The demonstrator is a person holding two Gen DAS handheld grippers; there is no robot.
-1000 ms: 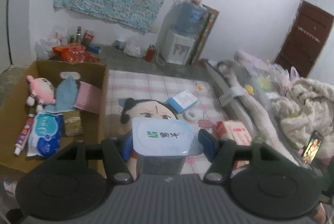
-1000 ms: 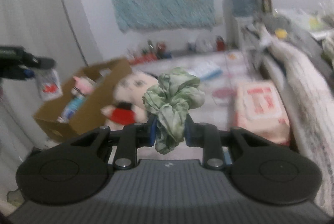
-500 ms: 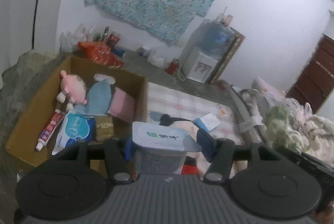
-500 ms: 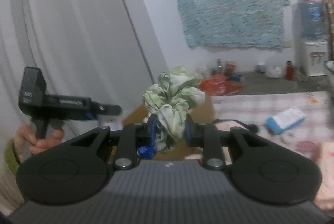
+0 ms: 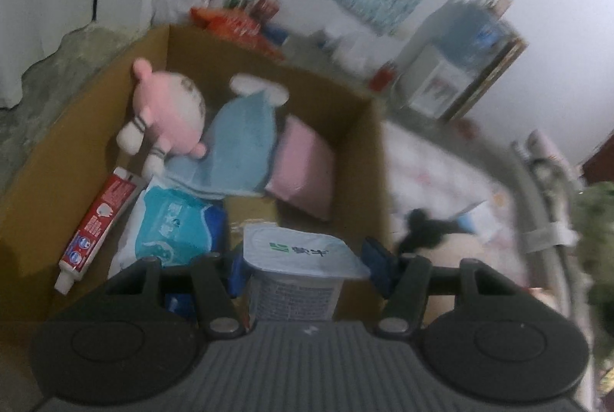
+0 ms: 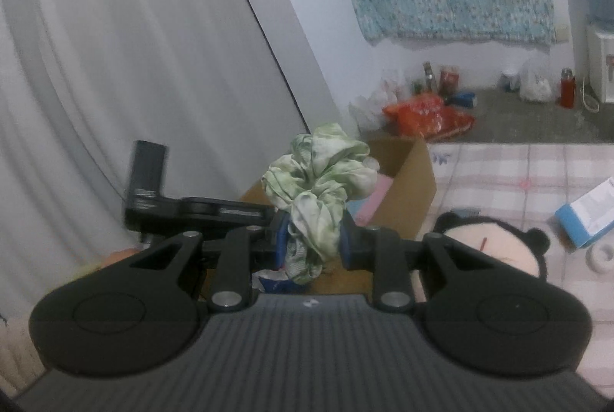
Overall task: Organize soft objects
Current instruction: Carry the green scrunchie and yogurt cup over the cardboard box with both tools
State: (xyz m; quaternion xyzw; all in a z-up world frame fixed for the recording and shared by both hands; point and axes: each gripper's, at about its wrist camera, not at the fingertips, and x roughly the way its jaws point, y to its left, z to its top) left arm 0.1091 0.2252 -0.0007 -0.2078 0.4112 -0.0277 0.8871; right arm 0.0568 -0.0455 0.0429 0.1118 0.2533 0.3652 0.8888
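Right gripper (image 6: pixel 311 244) clamped on a crumpled pale-green scrunchie (image 6: pixel 320 181), held in the air in front of the cardboard box (image 6: pixel 416 181). Left gripper (image 5: pixel 307 264) clamped on a sealed yogurt cup (image 5: pixel 301 273) with white foil lid and green logo, hanging over the box's near right corner. Inside the box: pink plush (image 5: pixel 169 112) at the far left, blue towel (image 5: pixel 238 147) and pink cloth (image 5: pixel 303 166) in the middle, toothpaste tube (image 5: pixel 96 220) along the left wall, blue wipes pack (image 5: pixel 172 227) near the front. Black-haired plush doll (image 6: pixel 495 243) lies on the checked mat (image 6: pixel 537 166) just right of the box.
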